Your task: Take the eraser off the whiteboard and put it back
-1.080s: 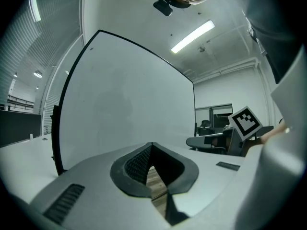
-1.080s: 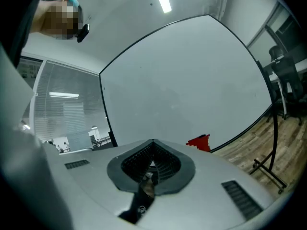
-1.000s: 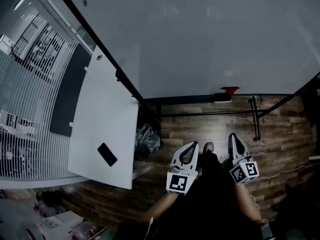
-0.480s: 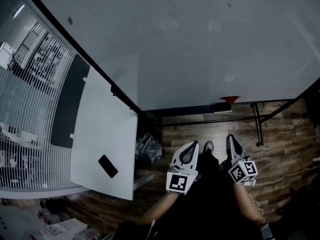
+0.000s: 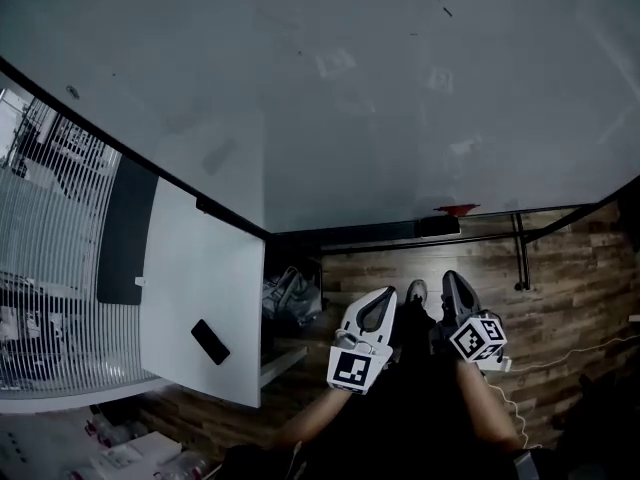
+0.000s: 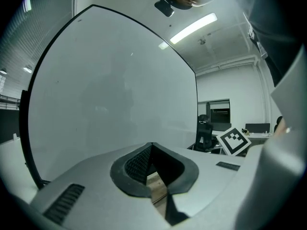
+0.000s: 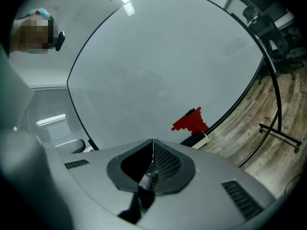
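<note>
**pk_rigs:** Which step is this? In the head view the left gripper [image 5: 384, 294] and right gripper [image 5: 452, 280] both sit low and close to the person's body. They're side by side, tips aimed at the foot of the whiteboard [image 5: 350, 98].

**dusty_marker:** Looks like the approach, nothing is picked up yet. What reads as the eraser [image 5: 438, 226] is a dark block on the board's lower edge with a red piece [image 5: 457, 209] right above it. It's ahead of the right gripper's tips and well apart from them. The left gripper has it ahead and off to its right.

**pk_rigs:** And the left gripper view?

**dusty_marker:** The jaws are closed tip to tip with nothing between them, only a sliver of floor showing through the gap behind the tips. The bare board fills the view ahead, and the right gripper's marker cube pokes in on its right. That gripper points about level.

**pk_rigs:** And the right gripper view?

**dusty_marker:** Same there, clamped together and empty. The eraser [image 7: 195, 139] sits beyond the tips, a bit to their right, and the red piece [image 7: 191, 120] is touching it from above. My guess is the right one does the grab. It'd have to close the gap, open its jaws and line them up either side of the block before it squeezes.
</note>
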Tool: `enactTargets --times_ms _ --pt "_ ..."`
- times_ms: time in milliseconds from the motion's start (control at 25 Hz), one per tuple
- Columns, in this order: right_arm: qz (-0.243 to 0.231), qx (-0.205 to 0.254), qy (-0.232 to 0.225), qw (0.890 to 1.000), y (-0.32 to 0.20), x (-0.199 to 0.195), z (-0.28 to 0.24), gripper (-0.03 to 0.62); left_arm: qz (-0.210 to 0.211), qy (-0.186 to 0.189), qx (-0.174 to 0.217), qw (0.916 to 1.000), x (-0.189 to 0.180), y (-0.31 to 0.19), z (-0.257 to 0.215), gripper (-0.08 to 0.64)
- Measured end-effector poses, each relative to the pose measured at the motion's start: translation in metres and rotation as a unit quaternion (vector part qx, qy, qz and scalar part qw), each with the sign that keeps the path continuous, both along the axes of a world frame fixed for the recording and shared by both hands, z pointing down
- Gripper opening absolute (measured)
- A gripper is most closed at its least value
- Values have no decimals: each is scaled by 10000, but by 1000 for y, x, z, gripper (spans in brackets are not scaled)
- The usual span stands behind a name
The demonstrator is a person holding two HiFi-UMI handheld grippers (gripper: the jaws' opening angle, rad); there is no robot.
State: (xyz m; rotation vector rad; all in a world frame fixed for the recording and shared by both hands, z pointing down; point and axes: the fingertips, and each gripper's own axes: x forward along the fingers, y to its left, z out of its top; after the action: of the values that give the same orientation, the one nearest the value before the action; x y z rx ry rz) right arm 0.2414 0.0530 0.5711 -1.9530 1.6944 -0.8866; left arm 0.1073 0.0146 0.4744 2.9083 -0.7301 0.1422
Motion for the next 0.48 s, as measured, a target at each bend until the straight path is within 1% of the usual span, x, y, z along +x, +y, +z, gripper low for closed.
enactTargets --times_ms 200,360,480 --pt "53 38 -489 9988 -11 12 21 17 -26 -40 -120 9999 16 -9 5 6" --pt "16 13 -837 9965 -21 18 37 22 -39 -65 -131 9999 29 -17 7 6" --pt "4 -27 -1175 9931 -27 22 55 67 -40 -107 -121 9999 37 -23 9 6"
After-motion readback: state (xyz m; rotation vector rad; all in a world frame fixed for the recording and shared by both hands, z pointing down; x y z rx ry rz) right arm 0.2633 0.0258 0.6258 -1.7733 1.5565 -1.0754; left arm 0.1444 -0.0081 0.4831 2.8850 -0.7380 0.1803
